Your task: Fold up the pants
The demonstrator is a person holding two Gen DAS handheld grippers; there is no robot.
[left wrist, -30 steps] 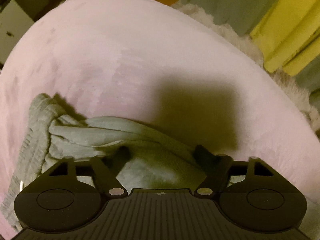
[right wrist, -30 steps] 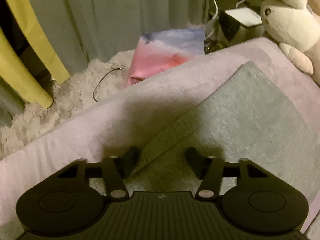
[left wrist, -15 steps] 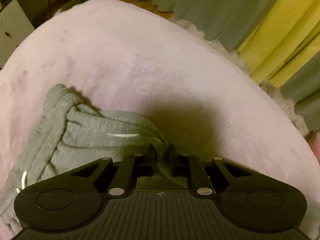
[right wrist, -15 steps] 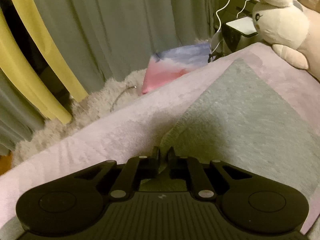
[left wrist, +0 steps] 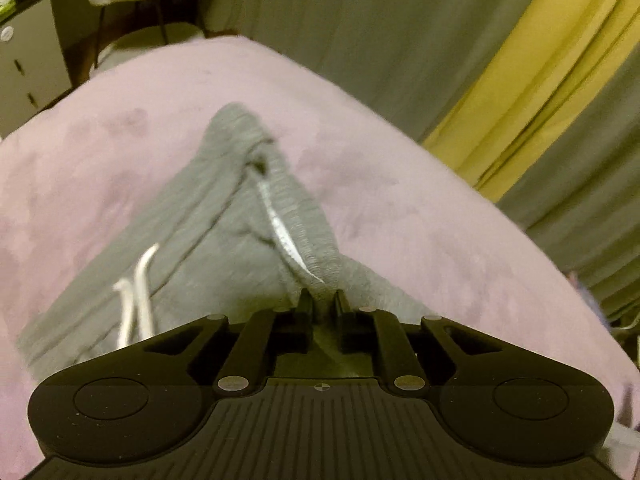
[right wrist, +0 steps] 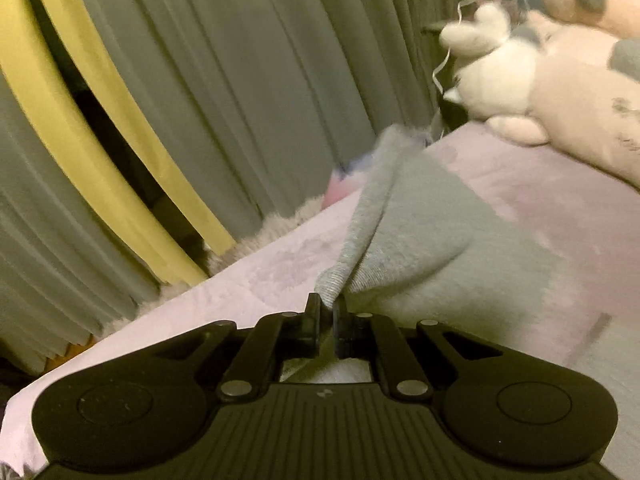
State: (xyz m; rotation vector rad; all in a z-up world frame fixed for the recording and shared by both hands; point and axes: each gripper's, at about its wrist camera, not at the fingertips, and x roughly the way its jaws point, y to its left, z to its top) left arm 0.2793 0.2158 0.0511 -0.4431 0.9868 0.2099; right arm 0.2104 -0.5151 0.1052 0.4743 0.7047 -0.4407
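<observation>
Both grippers, left (left wrist: 320,304) and right (right wrist: 326,312), have their fingers clenched on the soft grey drawstring pants (left wrist: 224,240), lifted off the pink plush bed (left wrist: 420,216). Next, probably carrying both edges across for 1 fold.

No text, label or number can be read anywhere, perhaps because both views are blurred.

pants (left wrist: 224,240): lower part hidden behind left gripper (left wrist: 320,304), motion-blurred
drawstring (left wrist: 136,296): smeared, ends hidden at 7 o'clock
plush toys (right wrist: 560,76): blurred, cut at 2 o'clock edge
cabinet (left wrist: 24,72): cropped at 10 o'clock
</observation>
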